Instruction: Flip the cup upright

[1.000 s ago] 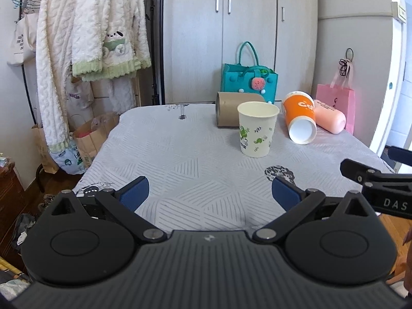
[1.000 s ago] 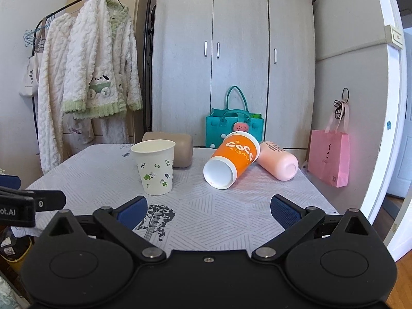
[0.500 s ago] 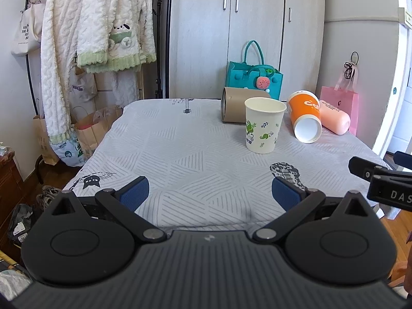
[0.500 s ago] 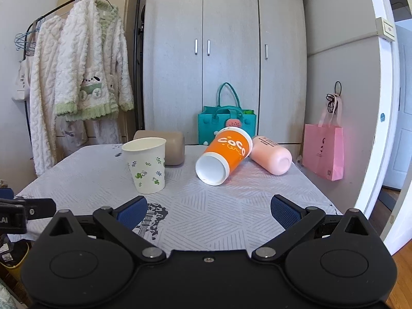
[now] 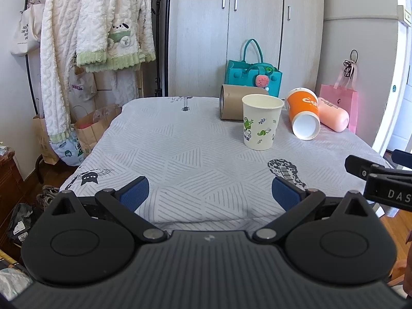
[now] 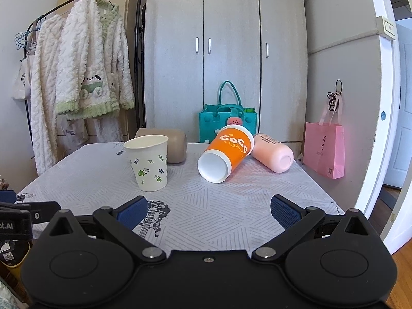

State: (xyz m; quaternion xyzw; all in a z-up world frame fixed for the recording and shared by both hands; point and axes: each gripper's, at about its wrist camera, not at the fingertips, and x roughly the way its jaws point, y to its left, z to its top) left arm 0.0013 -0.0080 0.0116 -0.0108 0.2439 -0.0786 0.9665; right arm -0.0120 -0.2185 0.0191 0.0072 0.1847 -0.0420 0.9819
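A white paper cup with green leaf prints (image 5: 261, 122) (image 6: 148, 162) stands upright on the grey patterned table (image 5: 185, 152). An orange cup (image 5: 303, 114) (image 6: 226, 154) lies on its side, its open mouth toward me, resting against a pink cup (image 5: 333, 113) (image 6: 274, 152) that also lies on its side. A tan cup (image 5: 235, 101) (image 6: 170, 144) lies on its side behind the white one. My left gripper (image 5: 209, 194) and my right gripper (image 6: 208, 209) are both open and empty, near the table's front edge, well short of the cups.
A teal bag (image 5: 253, 76) and a grey wardrobe (image 6: 226, 51) stand behind the table. A pink bag (image 6: 324, 149) hangs at the right. A rack of white robes (image 5: 90, 25) stands at the left. My right gripper shows at the left wrist view's right edge (image 5: 381, 180).
Both grippers have drawn back a little from the cups and stayed open. The cups have not moved.
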